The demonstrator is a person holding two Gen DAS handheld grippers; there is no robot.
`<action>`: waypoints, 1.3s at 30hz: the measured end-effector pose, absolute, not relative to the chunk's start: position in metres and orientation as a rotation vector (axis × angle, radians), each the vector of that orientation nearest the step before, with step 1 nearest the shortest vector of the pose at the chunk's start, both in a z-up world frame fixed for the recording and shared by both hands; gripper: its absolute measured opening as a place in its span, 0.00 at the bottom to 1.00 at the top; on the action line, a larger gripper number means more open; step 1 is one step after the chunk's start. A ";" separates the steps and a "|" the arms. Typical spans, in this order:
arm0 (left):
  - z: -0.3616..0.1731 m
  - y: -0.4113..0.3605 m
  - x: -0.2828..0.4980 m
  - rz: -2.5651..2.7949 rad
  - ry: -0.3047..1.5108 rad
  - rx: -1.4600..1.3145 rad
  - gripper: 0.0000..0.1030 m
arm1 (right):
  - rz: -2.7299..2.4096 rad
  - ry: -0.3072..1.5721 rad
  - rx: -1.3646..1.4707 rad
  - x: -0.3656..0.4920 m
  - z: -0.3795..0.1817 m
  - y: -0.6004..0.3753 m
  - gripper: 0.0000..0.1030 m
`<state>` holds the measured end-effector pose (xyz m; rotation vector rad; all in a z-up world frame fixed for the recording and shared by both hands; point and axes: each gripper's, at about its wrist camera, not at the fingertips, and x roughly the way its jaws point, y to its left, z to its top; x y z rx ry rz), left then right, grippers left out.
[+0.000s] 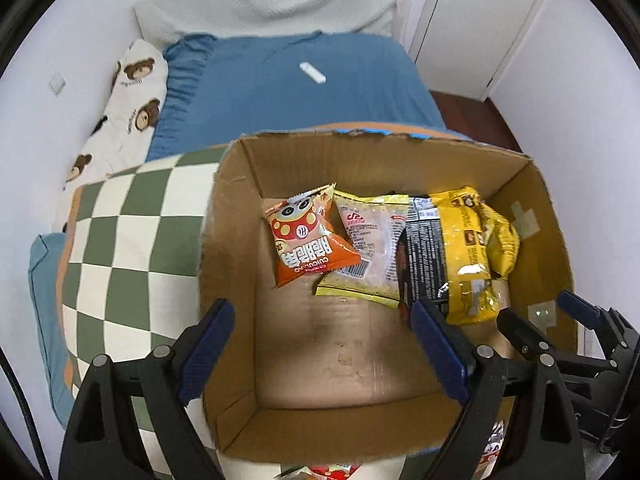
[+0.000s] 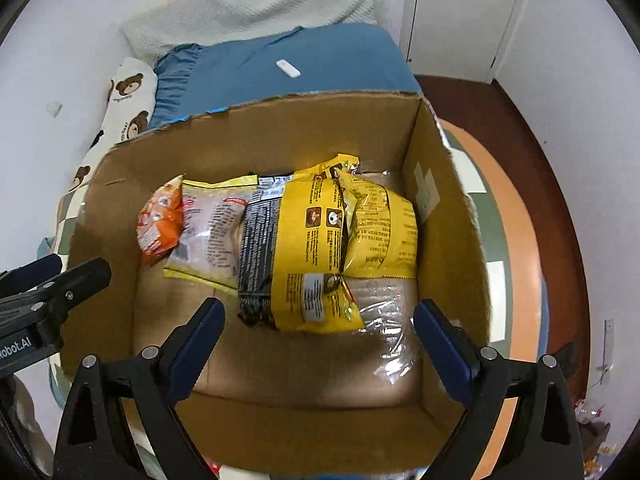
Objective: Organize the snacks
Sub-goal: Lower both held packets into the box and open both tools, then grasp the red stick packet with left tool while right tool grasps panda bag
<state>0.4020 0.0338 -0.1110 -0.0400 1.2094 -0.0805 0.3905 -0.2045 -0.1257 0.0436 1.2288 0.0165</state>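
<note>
We see the snacks lying in a row along the far side of the cardboard box (image 1: 532,216) — an orange packet (image 1: 306,236) with cartoon eyes, a pale yellow-edged packet (image 1: 370,240), a black one and a crumpled yellow bag (image 2: 320,240). The box sits on a green-and-white checked cloth (image 1: 132,240) beside a bed (image 1: 288,92) with blue sheets — a white door (image 1: 476,20) stands beyond. Our left claw (image 1: 324,352) and right claw (image 2: 320,344) both hang spread apart above the box, holding nothing.
</note>
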 end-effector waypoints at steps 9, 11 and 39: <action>-0.067 0.033 0.349 -0.073 1.064 -0.011 0.88 | 0.031 1.115 0.010 0.338 -0.076 -0.202 0.95; -0.058 0.034 0.336 -0.072 1.034 -0.004 0.88 | 0.036 1.092 0.008 0.325 -0.065 -0.202 0.95; -0.221 -0.012 0.250 -0.176 1.362 0.379 0.88 | 0.029 1.397 0.106 0.191 -0.187 -0.266 0.72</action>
